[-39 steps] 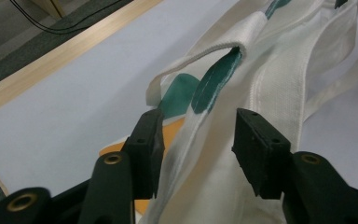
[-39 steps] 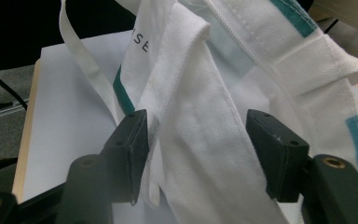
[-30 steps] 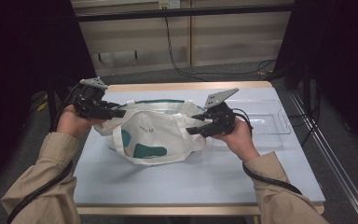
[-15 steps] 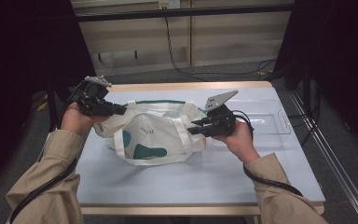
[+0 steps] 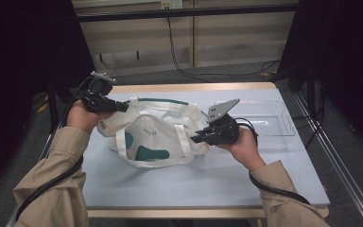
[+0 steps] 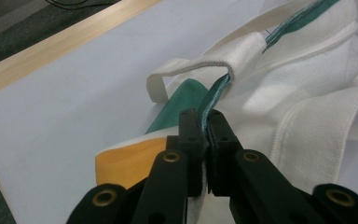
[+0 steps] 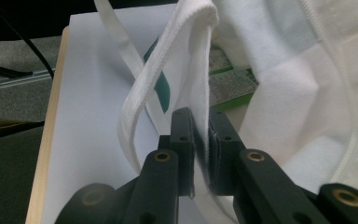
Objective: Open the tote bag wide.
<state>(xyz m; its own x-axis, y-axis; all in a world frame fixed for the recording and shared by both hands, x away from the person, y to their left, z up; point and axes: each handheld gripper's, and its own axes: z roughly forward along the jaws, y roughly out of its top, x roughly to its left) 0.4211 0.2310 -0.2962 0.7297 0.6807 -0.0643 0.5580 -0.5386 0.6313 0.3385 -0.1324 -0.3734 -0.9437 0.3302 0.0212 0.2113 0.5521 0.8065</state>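
A white cloth tote bag [image 5: 151, 137] with green print lies on the pale table [image 5: 246, 175], its mouth held apart between my two grippers. My left gripper [image 5: 123, 108] is shut on the bag's green-trimmed rim [image 6: 219, 88] at the left end; in the left gripper view the trim runs between the pads of that gripper [image 6: 208, 116]. My right gripper [image 5: 194, 138] is at the bag's right end. Its jaws have just been closing, and in the right gripper view the gripper [image 7: 200, 114] pinches a fold of the bag's white hem [image 7: 198, 51].
A clear plastic tray [image 5: 269, 120] stands on the table behind my right hand. A flat green-edged item [image 7: 228, 84] lies inside the bag. The table's wooden rim [image 5: 189, 87] runs along the far side, with cables on the floor beyond it.
Both pairs of jaws have closed onto the bag's edges. The hands have stayed almost where they were; the bag's left rim now sits a little higher.
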